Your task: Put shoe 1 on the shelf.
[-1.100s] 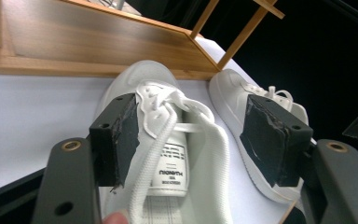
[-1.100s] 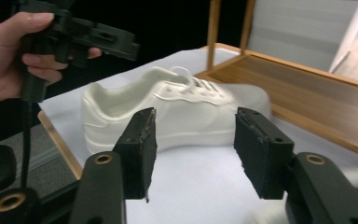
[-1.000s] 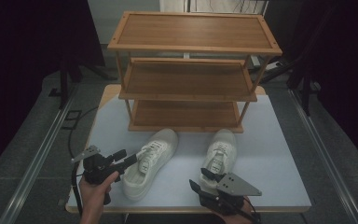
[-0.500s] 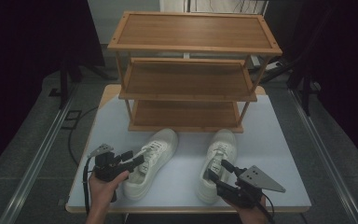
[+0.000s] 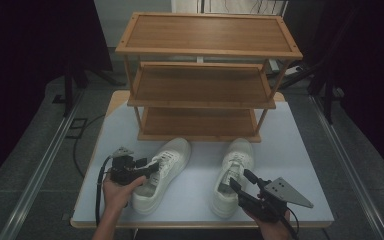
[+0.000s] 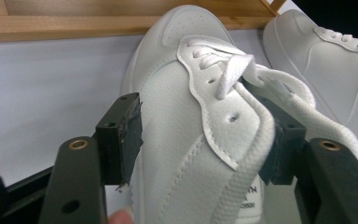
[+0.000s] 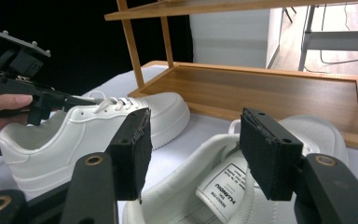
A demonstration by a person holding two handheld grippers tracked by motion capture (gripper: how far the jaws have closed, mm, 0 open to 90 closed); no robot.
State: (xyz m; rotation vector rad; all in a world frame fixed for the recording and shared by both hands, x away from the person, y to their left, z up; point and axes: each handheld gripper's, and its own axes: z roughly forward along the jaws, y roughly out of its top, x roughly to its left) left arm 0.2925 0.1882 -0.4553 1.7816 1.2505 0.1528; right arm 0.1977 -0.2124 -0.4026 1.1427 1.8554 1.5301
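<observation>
**Shoes lie toe-first toward the rack, one set of jaws at each collar**

Shoes first, then the rack: the wooden rack (image 5: 200, 80) stands at the far side of my worktop (image 5: 300, 150), three shelves, the lowest open toward me. Both white shoes rest on the worktop just in front of it, long axes running from me toward the rack, toes nearest the bottom shelf. The left shoe (image 5: 162, 172) angles slightly right at the toe; the right shoe (image 5: 232, 175) points nearly straight in. They are apart, with bare worktop between.

Each gripper is at the heel end of its own shoe, so neither has to cross over. My left gripper (image 5: 147, 167) straddles the left shoe's side wall at the collar, jaws spread, one outside the upper and one inside the opening; I judge it is about to pinch, not yet clamped. My right gripper (image 5: 240, 181) hovers over the right shoe's opening, jaws wide open and gripping nothing.

The left gripper view shows the leather sitting between the pads with a gap on the outer side, which the high view cannot resolve. The right gripper view shows the tongue label (image 7: 226, 189) below the jaws and the lowest shelf straight ahead.
</observation>
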